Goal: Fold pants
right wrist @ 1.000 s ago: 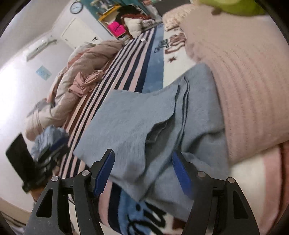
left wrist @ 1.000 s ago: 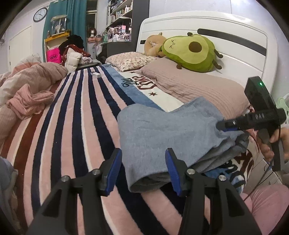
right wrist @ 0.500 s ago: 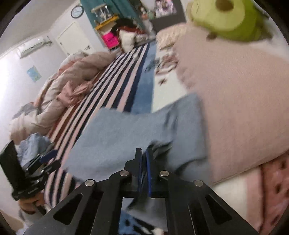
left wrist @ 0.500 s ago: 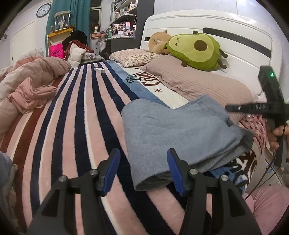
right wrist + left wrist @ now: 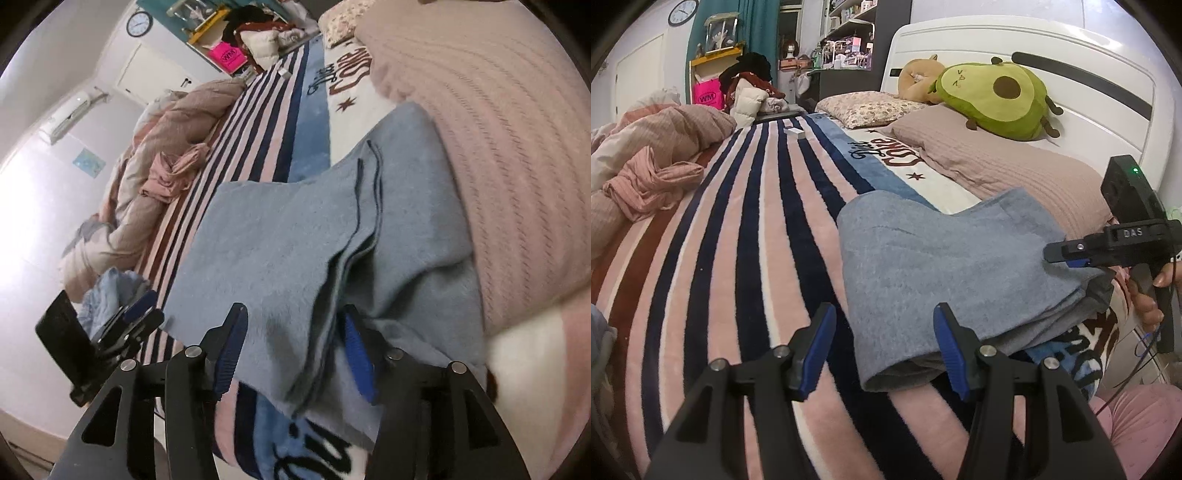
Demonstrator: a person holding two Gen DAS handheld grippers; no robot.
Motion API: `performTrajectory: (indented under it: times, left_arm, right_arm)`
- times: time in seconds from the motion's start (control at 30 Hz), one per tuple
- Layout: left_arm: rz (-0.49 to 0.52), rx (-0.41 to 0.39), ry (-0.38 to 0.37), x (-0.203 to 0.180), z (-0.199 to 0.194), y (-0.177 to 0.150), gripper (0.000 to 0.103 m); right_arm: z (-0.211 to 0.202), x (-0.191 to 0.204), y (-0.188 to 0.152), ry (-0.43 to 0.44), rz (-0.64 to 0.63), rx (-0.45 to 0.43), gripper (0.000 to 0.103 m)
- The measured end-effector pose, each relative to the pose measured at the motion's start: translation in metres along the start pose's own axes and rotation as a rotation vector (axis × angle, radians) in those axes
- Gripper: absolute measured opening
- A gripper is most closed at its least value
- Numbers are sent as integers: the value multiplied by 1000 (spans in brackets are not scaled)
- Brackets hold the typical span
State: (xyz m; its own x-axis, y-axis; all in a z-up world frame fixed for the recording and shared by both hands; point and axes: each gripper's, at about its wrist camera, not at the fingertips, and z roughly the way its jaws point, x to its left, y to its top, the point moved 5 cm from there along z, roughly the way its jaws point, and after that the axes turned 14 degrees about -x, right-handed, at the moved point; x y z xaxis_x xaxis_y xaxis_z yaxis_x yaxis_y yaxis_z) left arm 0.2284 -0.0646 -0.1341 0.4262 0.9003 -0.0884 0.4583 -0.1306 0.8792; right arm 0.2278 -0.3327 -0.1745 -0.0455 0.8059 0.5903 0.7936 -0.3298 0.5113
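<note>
You are working over a wide bed covered by a plush blanket striped in pink, navy and white [image 5: 746, 236], with a blue band and printed lettering along its pillow end. On the far side of it lies a rumpled dusty-pink quilt [image 5: 646, 155]; against the white headboard [image 5: 1071, 74] rests a long ribbed mauve pillow [image 5: 1008, 166], and on top of that pillow sits a green avocado-shaped plush toy [image 5: 997, 99].

The soft grey-blue pants [image 5: 945, 266] lie folded into a thick, stacked rectangle near the bed's front edge, one side up against the mauve pillow, the other over the stripes. From the right wrist view, the layered edges show as dark seam lines running down the middle of the pile [image 5: 325, 236], and the lowest layer spills toward the bed's edge.

Your left gripper [image 5: 884, 347] hangs just in front of the folded end nearest you — its blue-padded jaws spread wide, nothing between them, the right-hand pad just in front of the cloth's rolled fold. Your right gripper [image 5: 295, 354] is likewise spread wide, straddling the stacked edges of the pants without pinching them; whether its pads brush the fabric, I cannot tell. Your right hand [image 5: 1148, 295] grips its handle at the bedside.
</note>
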Motion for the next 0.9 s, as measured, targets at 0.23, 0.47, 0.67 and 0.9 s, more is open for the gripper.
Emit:
performTrajectory:
  times: [0.23,0.47,0.67,0.9]
  left_arm:
    - [-24,4,6,5,2,-2,51]
    - [12,2,-16,-1,-3,-3,61]
    - [31,9,-50,-13,-1,-6,63]
    - [-51,-41,-118,-18,-2,19,73]
  right_arm:
    - [13,20,3,-39,-99,-28,6]
    - [-16,32,21,-136,-220,-160,2]
    - [-47,16,34,-228,-261,-213,2]
    - [-26,-20,8,-286,-231,-67,11]
